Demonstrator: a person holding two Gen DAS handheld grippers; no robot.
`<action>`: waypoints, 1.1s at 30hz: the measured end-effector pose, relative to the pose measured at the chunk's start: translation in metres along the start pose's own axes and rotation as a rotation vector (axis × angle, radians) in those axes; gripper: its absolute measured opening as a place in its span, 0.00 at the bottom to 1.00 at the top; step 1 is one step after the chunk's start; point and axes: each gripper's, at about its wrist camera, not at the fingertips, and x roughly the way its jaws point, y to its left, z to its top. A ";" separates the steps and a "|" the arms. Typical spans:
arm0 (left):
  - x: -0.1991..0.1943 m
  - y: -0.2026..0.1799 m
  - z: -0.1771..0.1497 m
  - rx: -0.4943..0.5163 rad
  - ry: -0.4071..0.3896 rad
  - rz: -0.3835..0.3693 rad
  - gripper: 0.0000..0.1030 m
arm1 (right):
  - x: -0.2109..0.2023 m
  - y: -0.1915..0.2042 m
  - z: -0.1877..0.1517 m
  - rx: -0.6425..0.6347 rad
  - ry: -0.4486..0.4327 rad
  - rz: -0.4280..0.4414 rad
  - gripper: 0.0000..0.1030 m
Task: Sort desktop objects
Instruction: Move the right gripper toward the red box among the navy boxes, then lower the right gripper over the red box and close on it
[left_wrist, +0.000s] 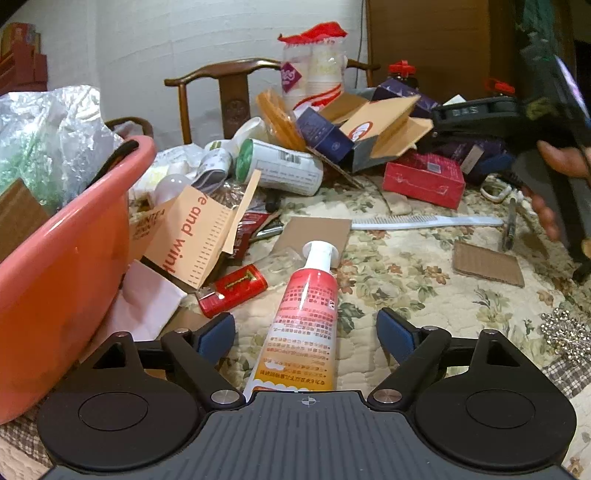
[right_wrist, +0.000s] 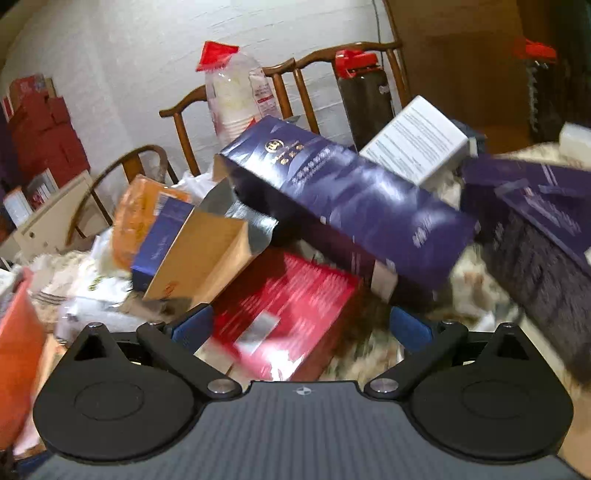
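Tube (left_wrist: 306, 317), red/white, cap at 12 o'clock, flat on quilted worktop (left_wrist: 424, 295) betw. pads of left hand-held gripper (left_wrist: 306, 334): jaws wide, untouched. Prob. light, soft, slick; pinch mid-body. Right hand-held gripper (right_wrist: 301, 328) wide, empty, over red box (right_wrist: 288, 310); view blurred.

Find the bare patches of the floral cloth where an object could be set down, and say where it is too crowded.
Free: floral quilted cloth between the white comb, corrugated cardboard scrap and red-and-white tube. Crowded: the box pile behind, and beside the pink plastic basin.
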 end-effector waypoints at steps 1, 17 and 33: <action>0.000 -0.001 0.000 0.004 0.000 0.004 0.87 | 0.003 0.002 0.003 -0.014 -0.006 -0.007 0.98; -0.001 -0.004 0.000 0.018 0.000 0.025 0.90 | 0.034 0.011 0.001 -0.012 0.185 0.269 1.00; 0.000 -0.001 0.001 0.002 0.009 0.023 0.94 | -0.002 0.072 -0.025 -0.050 0.202 0.017 1.00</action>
